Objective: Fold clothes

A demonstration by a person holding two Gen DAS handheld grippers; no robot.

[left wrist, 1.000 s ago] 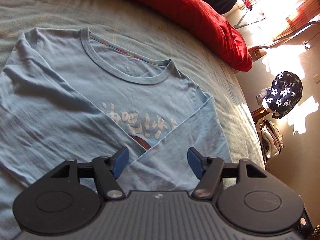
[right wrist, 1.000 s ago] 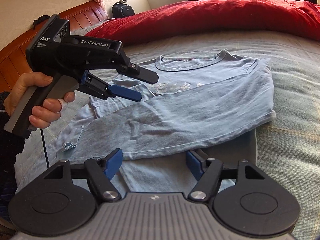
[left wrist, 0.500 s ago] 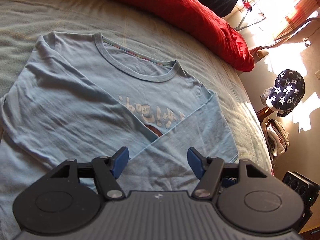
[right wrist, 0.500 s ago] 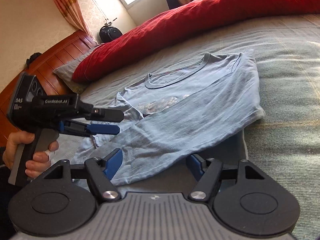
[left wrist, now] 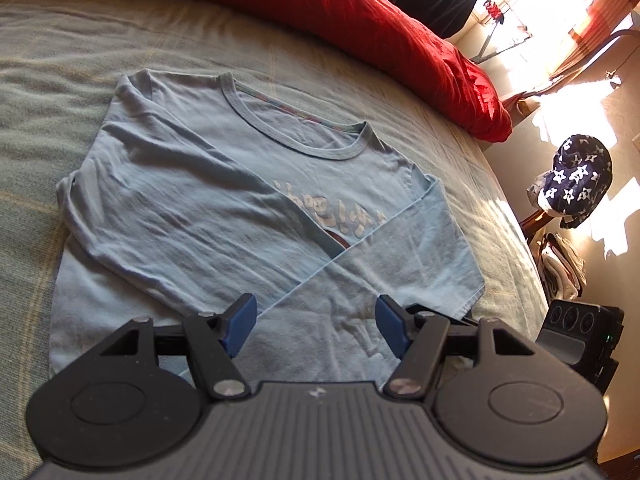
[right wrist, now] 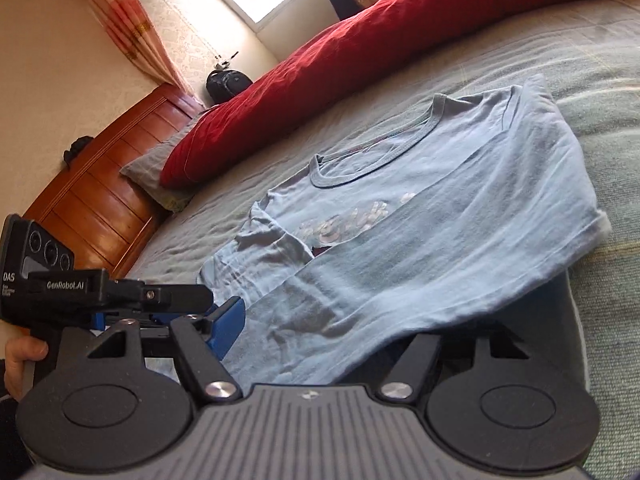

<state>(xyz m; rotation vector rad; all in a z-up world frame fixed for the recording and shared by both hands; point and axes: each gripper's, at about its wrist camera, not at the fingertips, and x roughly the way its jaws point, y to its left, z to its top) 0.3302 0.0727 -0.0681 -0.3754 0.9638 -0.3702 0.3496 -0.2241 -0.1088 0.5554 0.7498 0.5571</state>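
Note:
A light blue long-sleeved shirt (left wrist: 208, 216) lies flat on the bed, neckline away from me, both sleeves crossed over the printed chest. My left gripper (left wrist: 316, 324) hovers open over the shirt's lower part, nothing between its blue pads. In the right wrist view the shirt (right wrist: 460, 232) fills the middle. My right gripper (right wrist: 316, 344) is open at the bottom hem. Its left pad (right wrist: 228, 326) shows, while the right one is hidden under the cloth. The left gripper (right wrist: 188, 304) sits low at the left, held by a hand (right wrist: 22, 354).
A grey-green bedspread (left wrist: 60, 48) lies under the shirt. A long red duvet (left wrist: 360, 8) runs along the far side, with a wooden headboard (right wrist: 104, 196) and grey pillow (right wrist: 156, 176) beyond. A star-patterned cloth (left wrist: 576, 180) hangs past the bed's edge.
Both grippers drew back and sank toward the shirt's bottom hem. The right gripper's right finger is now covered by the hem. Both stayed open.

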